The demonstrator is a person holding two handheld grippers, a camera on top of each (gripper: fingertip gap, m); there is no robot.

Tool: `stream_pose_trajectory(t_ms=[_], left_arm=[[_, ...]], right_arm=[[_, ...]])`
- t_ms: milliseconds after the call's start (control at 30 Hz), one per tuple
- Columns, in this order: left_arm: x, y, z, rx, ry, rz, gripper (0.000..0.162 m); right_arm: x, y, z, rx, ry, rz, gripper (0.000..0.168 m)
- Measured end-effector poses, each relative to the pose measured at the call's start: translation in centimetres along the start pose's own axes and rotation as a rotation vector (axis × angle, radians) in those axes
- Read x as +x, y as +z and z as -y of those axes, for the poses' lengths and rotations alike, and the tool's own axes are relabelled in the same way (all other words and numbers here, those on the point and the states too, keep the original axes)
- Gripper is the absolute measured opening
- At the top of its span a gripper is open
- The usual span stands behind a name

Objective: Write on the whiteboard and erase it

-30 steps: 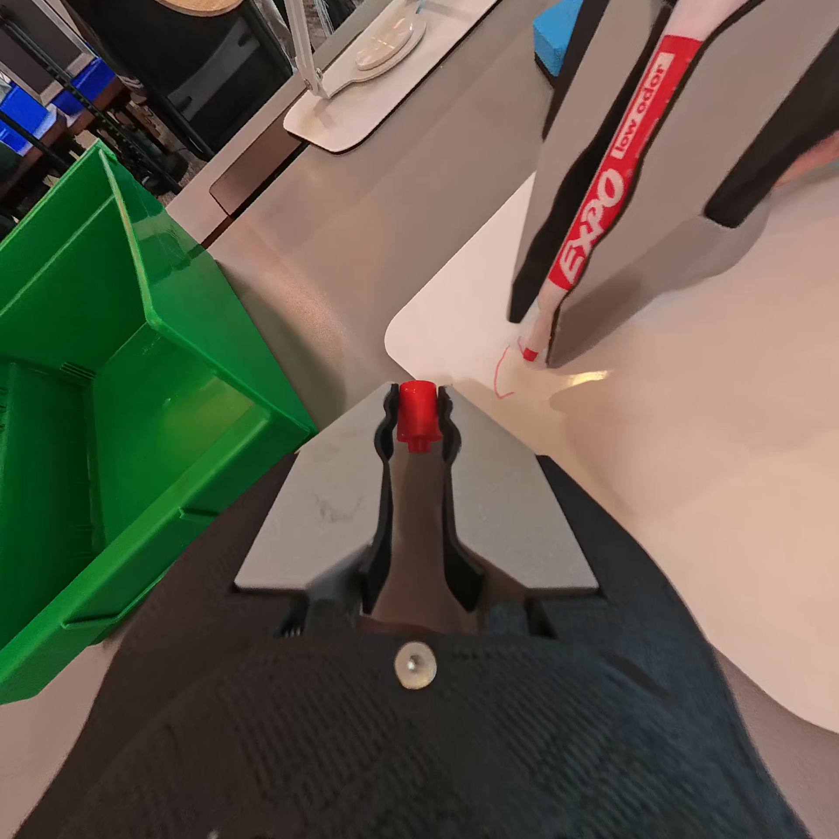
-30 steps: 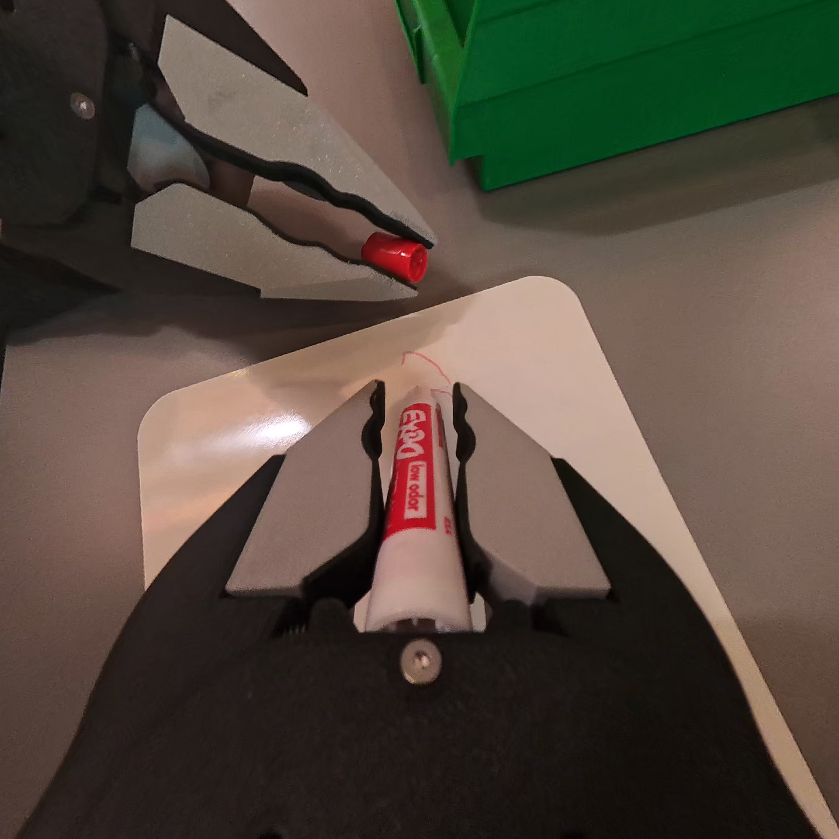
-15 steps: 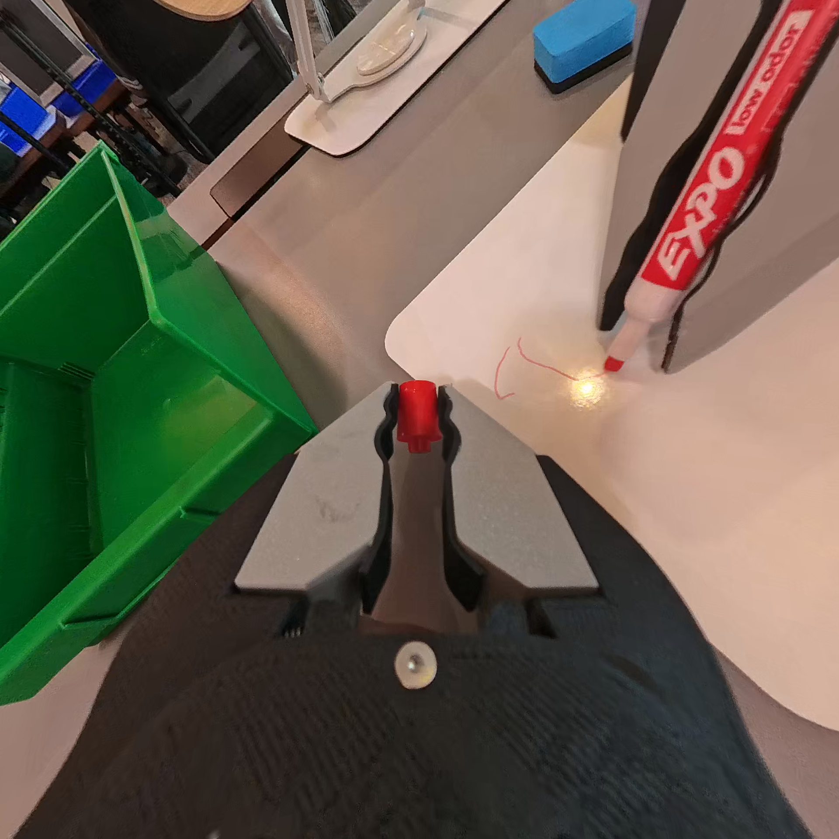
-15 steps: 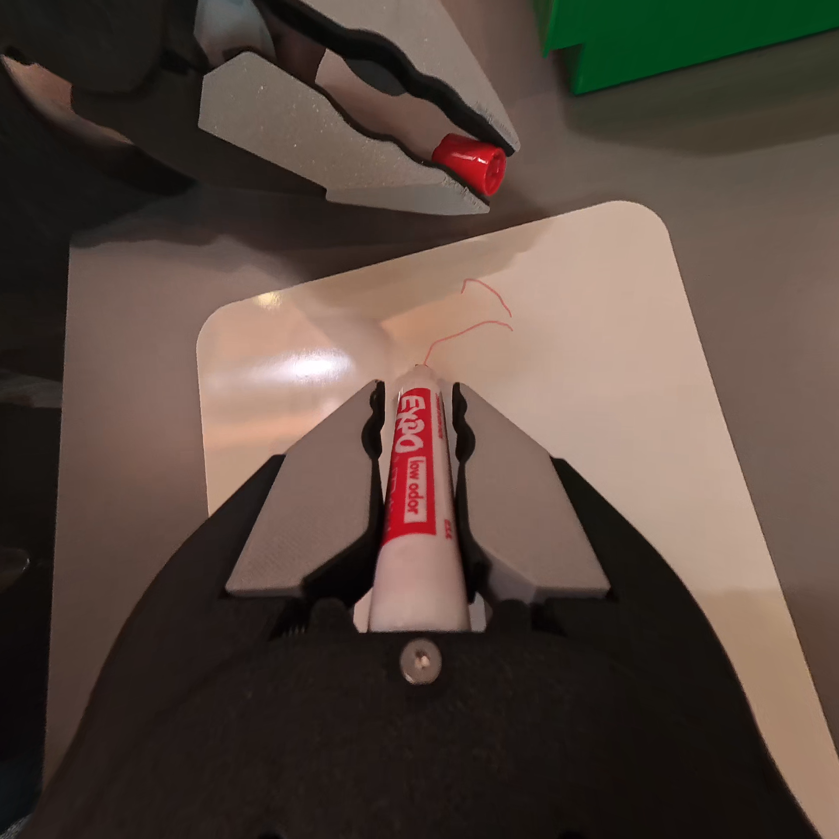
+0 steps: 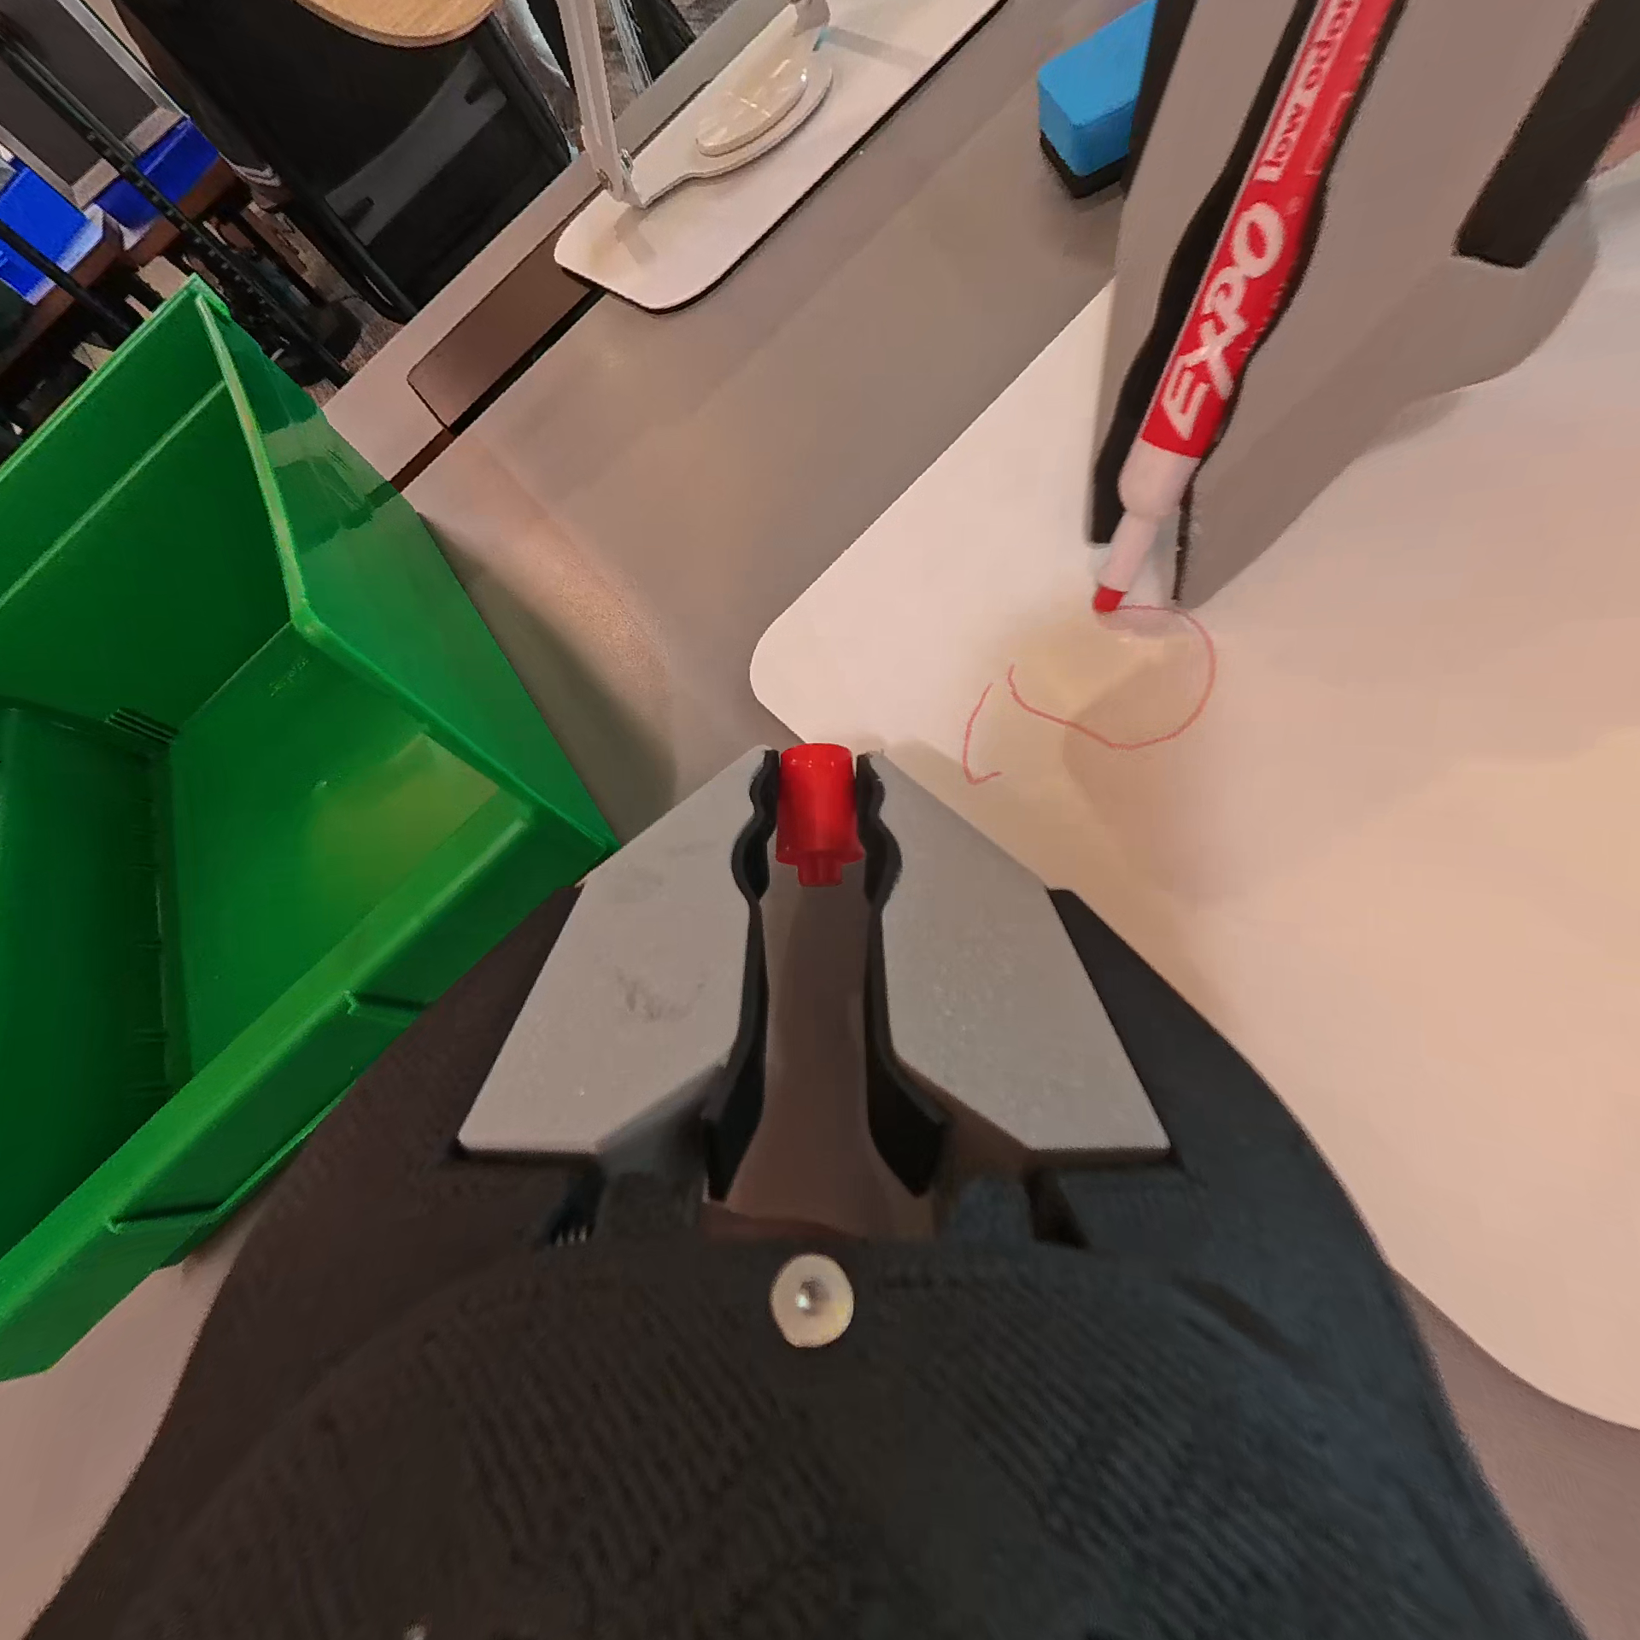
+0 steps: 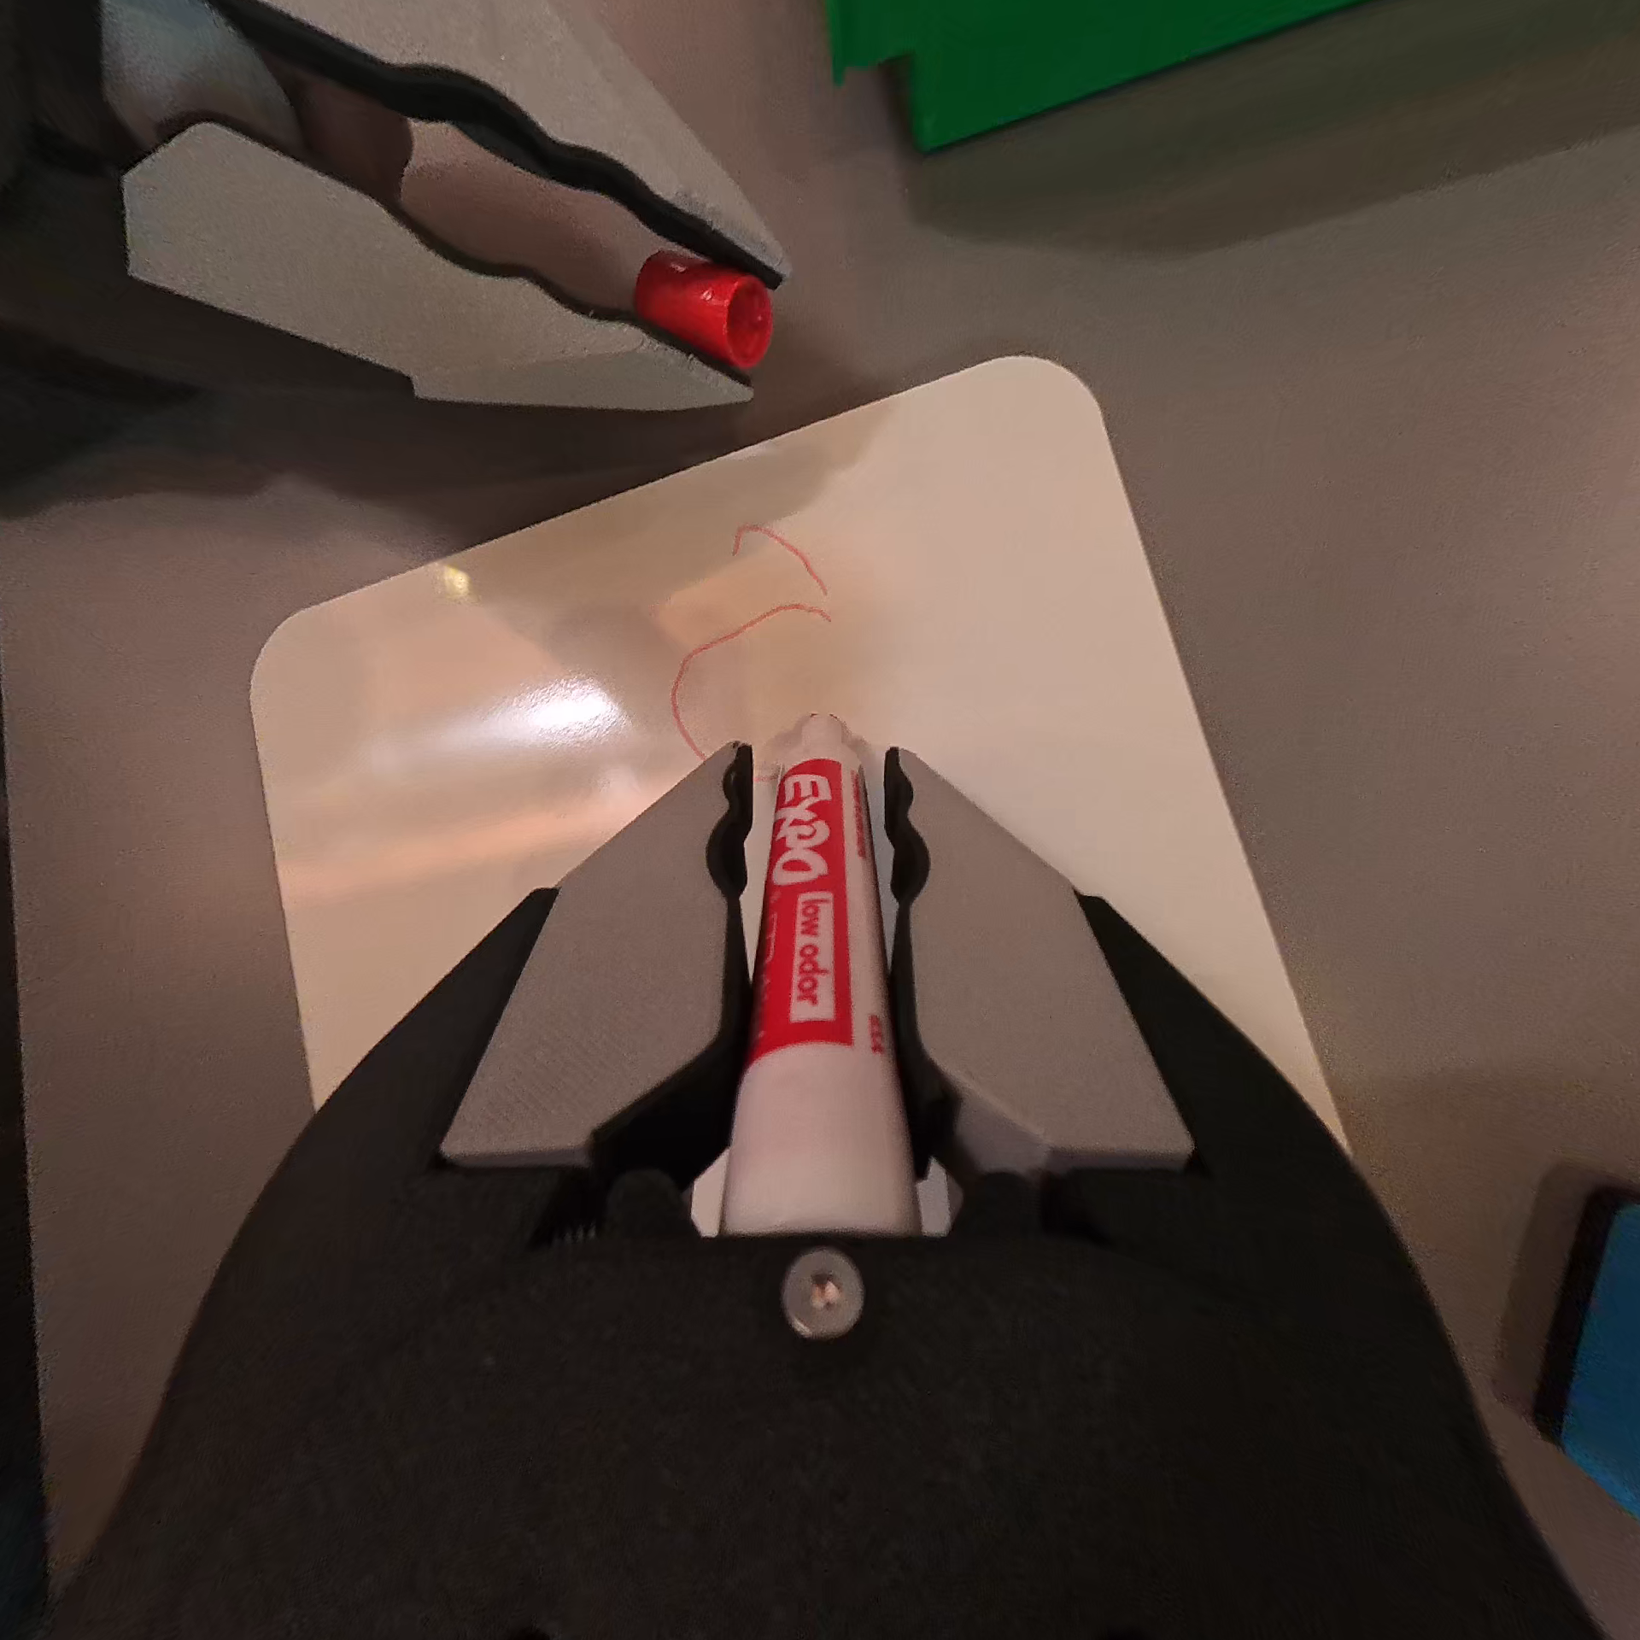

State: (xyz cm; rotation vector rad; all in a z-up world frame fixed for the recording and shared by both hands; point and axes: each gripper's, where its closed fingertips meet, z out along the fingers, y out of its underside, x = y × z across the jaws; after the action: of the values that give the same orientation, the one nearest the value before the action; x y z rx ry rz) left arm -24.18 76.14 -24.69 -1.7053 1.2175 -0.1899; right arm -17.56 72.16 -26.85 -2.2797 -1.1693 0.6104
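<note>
A white whiteboard [image 5: 1331, 932] lies flat on the grey table; it also shows in the right wrist view [image 6: 1065, 710]. My right gripper [image 6: 812, 763] is shut on a red-and-white marker [image 6: 812, 958], held steeply with its tip on the board. In the left wrist view the marker [image 5: 1242, 293] touches a thin red looping line [image 5: 1154, 701]; the line also shows in the right wrist view [image 6: 710, 657]. My left gripper [image 5: 816, 772] is shut on the red marker cap [image 5: 815, 812], just off the board's near corner. The cap also shows in the right wrist view [image 6: 705, 306].
A green plastic bin [image 5: 222, 754] stands left of the board. A blue eraser [image 5: 1092, 115] lies beyond the board; it also shows at the lower right of the right wrist view [image 6: 1597, 1358]. A white lamp base [image 5: 710, 177] sits at the back of the table. Left tips to right tips: about 9 cm.
The marker has drawn on: the short red stroke has grown into a rounded loop, and the tip has swung back toward the left. My left gripper with the cap has stayed still.
</note>
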Motion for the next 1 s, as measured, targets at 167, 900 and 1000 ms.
stream_pose_trajectory(t_ms=[167,900,1000], left_arm=[[0.0,0.0,0.0,0.000,-0.002,-0.002,0.016],[-0.1,-0.1,0.2,0.014,-0.011,0.001,0.016],[-0.1,-0.1,0.3,0.018,-0.006,0.006,0.016]], right_arm=[[0.3,0.9,1.1,0.004,0.000,0.013,0.029],[-1.4,-3.5,2.8,0.230,0.063,0.031,0.028],[-1.6,-4.6,2.5,0.279,0.075,0.014,0.029]])
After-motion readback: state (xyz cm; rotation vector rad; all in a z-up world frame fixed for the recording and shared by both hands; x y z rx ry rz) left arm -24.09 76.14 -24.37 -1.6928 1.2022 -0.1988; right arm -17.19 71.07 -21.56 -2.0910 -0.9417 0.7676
